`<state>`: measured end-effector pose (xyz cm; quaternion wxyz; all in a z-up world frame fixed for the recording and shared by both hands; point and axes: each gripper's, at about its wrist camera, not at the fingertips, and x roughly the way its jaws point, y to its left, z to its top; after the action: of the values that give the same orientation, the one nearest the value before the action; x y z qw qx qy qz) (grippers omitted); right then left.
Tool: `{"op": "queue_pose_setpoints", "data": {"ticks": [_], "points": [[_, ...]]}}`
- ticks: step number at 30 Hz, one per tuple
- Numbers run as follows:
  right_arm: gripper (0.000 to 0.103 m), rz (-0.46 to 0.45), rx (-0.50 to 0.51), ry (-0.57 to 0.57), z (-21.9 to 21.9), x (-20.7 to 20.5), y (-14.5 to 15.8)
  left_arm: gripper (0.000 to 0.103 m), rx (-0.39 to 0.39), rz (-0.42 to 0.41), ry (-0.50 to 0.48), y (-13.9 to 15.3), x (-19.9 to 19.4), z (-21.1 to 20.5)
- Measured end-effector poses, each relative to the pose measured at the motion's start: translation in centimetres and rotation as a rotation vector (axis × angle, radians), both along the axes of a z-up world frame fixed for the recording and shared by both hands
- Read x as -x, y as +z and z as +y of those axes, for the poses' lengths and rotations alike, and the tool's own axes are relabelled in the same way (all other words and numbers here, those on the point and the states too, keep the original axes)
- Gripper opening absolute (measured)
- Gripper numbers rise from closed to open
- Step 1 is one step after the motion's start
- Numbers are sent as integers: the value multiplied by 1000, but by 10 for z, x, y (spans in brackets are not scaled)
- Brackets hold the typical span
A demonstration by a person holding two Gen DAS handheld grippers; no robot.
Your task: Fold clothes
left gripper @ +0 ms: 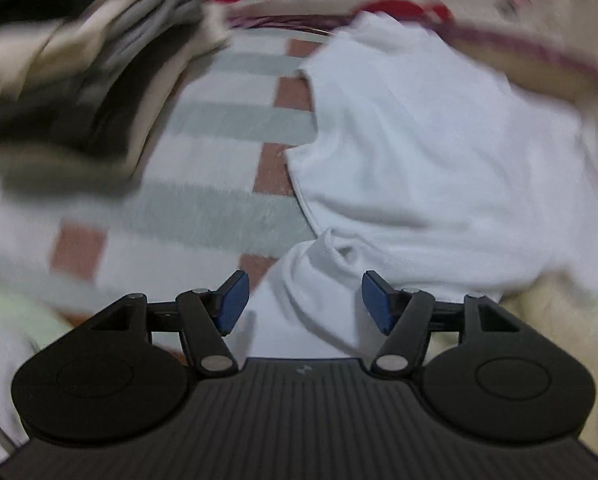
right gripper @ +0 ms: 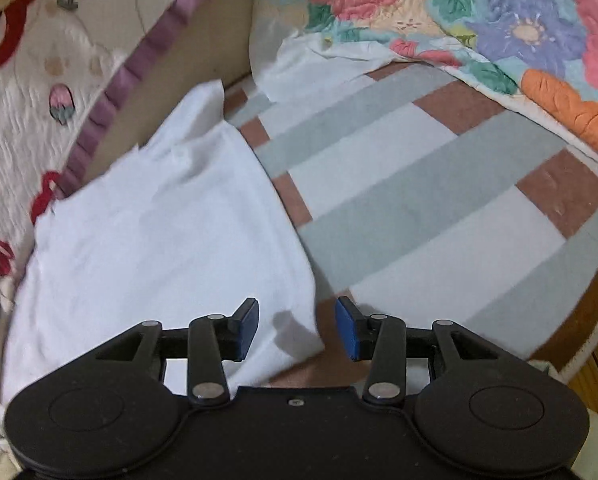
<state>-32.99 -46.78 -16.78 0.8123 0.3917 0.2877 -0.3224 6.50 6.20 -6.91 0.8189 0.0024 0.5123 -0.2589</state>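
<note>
Both jaws hanging released: left gripper (left gripper: 305, 304) and right gripper (right gripper: 297, 328) hovering over white T-shirt (right gripper: 159, 220); risking pinching the striped blanket (right gripper: 419, 208) too.

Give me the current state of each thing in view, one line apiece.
Left tool: open, nothing gripped, white cloth below it.
Right tool: open, empty, over the garment's corner.
White garment: lying on the striped blanket, partly flattened, rumpled at the near end.
Striped blanket: spread flat.
Floral quilt: bunched at the far edge.
</note>
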Motion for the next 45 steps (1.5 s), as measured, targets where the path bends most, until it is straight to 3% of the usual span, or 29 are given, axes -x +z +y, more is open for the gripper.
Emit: {"op": "queue_pose_setpoints", "data": {"ticks": [2,3,7,11,15,18,19,20,21,24,28,32,36,41,45], "points": [[49,-8,-23,-3,5,-1,-1,62,93,59,47,-3,-2,2],[53,-17,-46,-5,7,1,-3,62,89,41,51,-3,0,-1],[54,-36,-104,5,19,10,-6,66,-134,-112,-98,-9,19,-27],[55,-72,-160,5,23,13,-10,68,-255,-129,-155,-29,25,-37],[60,-113,-190,-42,16,8,-15,70,-237,-75,-114,-45,15,-34],[62,-141,-153,-64,14,-2,-16,70,-189,-16,-75,-58,8,-29],[56,-146,-131,-66,15,-6,-16,67,-156,14,-51,-62,6,-26],[39,-149,-96,-53,16,-9,-16,45,-140,30,-34,-63,5,-23],[8,-152,-62,-34,18,-13,-16,6,-127,42,-19,-64,5,-21],[6,-199,45,-31,19,-12,4,6,-112,-76,21,-34,4,-14],[6,-101,351,97,19,-37,54,6,-101,-316,73,24,-2,-9],[6,-3,430,255,16,-71,67,6,-124,-453,131,47,3,-15],[5,33,503,330,14,-91,74,6,-121,-491,173,45,9,-16],[4,-26,447,303,1,-108,86,6,-127,-559,140,63,17,-21],[4,-154,453,239,2,-84,124,6,-10,-581,63,112,52,-13]]}}
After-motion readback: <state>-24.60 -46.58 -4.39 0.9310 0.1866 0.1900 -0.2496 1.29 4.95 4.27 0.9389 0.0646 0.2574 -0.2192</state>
